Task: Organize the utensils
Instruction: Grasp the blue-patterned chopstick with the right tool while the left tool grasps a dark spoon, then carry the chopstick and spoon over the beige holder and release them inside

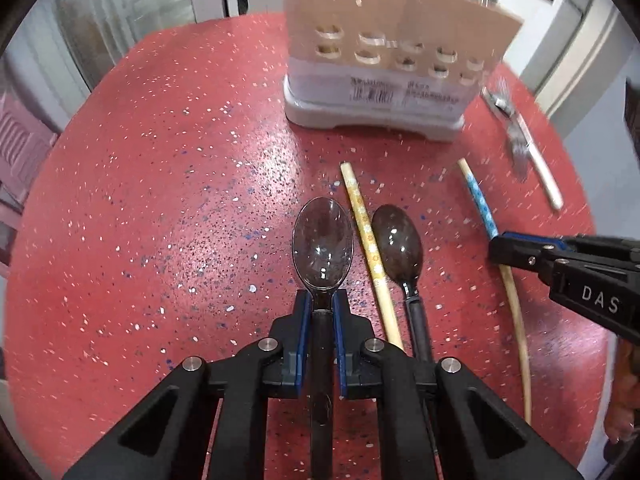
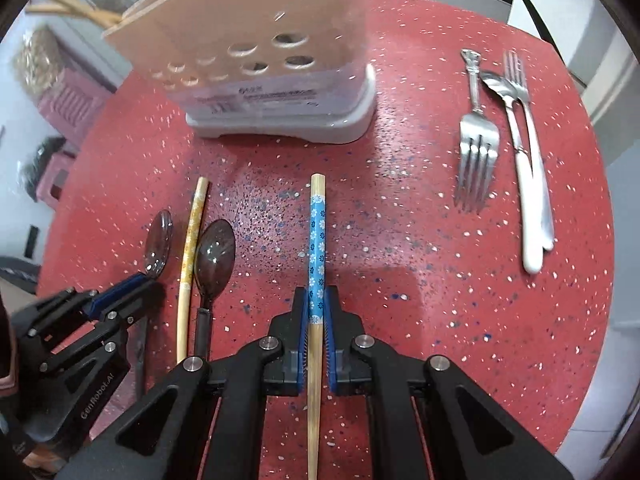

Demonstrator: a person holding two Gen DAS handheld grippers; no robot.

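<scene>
Red speckled round tabletop [image 2: 400, 240] carries everything: the left gripper [image 1: 322, 300] pinches a light, slick dark translucent plastic spoon [image 1: 322, 240] at its neck, while the right gripper [image 2: 317, 300] clamps a stiff blue-flowered bamboo chopstick [image 2: 317, 232] mid-shaft, both lying before the beige perforated utensil holder [image 2: 260, 60].

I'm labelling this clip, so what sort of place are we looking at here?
Probably a home kitchen or dining corner: a round red speckled table, a utensil holder with drain holes, and loose forks, spoons and chopsticks laid out on it.
</scene>
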